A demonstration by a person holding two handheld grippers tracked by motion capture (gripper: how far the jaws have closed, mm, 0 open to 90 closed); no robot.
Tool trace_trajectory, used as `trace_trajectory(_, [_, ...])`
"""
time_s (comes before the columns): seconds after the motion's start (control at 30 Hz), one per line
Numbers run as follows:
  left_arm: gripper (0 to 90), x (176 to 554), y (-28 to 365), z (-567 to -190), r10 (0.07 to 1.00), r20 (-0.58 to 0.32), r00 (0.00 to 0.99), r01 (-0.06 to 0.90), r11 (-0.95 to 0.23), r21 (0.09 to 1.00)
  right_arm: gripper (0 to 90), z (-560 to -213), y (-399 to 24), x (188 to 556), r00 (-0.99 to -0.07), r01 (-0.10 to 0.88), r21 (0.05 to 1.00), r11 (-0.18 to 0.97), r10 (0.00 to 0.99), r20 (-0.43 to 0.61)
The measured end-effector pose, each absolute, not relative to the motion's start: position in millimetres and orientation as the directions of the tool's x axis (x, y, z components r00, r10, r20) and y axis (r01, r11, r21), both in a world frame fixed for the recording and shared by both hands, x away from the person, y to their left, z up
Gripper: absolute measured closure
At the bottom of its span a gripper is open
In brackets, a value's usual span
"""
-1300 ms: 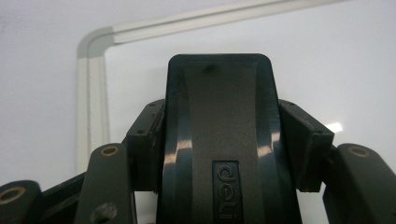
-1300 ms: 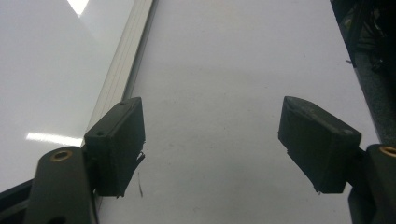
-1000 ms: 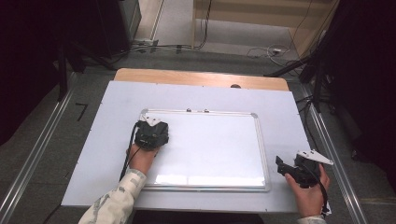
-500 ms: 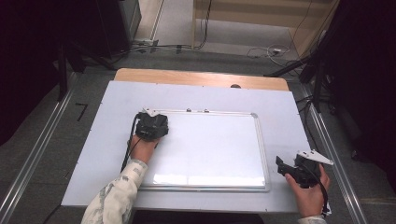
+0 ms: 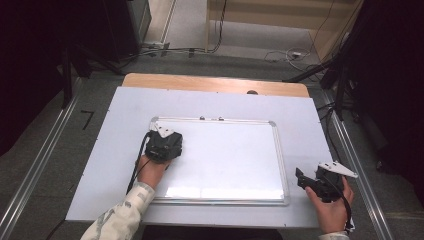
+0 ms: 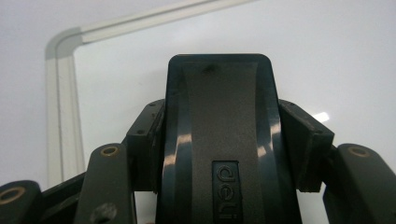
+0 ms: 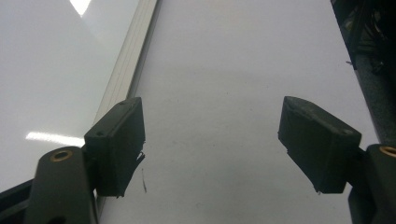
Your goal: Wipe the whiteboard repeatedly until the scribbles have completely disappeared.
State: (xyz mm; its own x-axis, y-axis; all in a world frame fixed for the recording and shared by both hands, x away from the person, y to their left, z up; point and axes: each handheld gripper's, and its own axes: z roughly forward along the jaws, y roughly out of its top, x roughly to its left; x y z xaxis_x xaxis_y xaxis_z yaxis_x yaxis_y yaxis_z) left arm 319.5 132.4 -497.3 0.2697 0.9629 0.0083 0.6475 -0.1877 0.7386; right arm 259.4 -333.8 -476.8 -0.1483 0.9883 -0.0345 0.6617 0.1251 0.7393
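Note:
A white board (image 5: 225,155) with a silver frame lies flat on the white table (image 5: 100,160). My left gripper (image 5: 164,144) sits over the board's far left corner (image 6: 60,44), shut on a black eraser (image 6: 217,88) that lies flat against the board surface. The eraser stands between the two pads, which press on its sides. My right gripper (image 5: 306,181) rests off the board's near right corner, jaws open with nothing between them (image 7: 219,144). The board's frame edge (image 7: 130,60) runs along the left of the right gripper view.
Two small dark magnets (image 5: 210,118) sit on the board's far frame. A wooden strip (image 5: 215,84) edges the table's back. Metal rails (image 5: 40,165) run along the floor on both sides, with cables (image 5: 165,50) beyond the table.
The left gripper with the eraser slid toward the board's far edge, then came back a little toward the person. The right gripper has stayed where it was.

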Motion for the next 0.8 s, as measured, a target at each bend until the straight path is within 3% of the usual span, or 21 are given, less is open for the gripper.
trace_trajectory(0.33, [40.6, 302, 128, -498, 0.945, 0.013, 0.328, 0.63, -0.229, 0.742, 21.9, -476, -330, 258, -0.162, 0.656, 0.743, 0.134, 0.986, -0.035])
trace_trajectory(0.8, [40.6, 347, 154, -497, 0.974, 0.005, 0.227, 0.651, -0.155, 0.743, 21.9, -476, -332, 257, -0.158, 0.653, 0.746, 0.131, 0.987, -0.035])
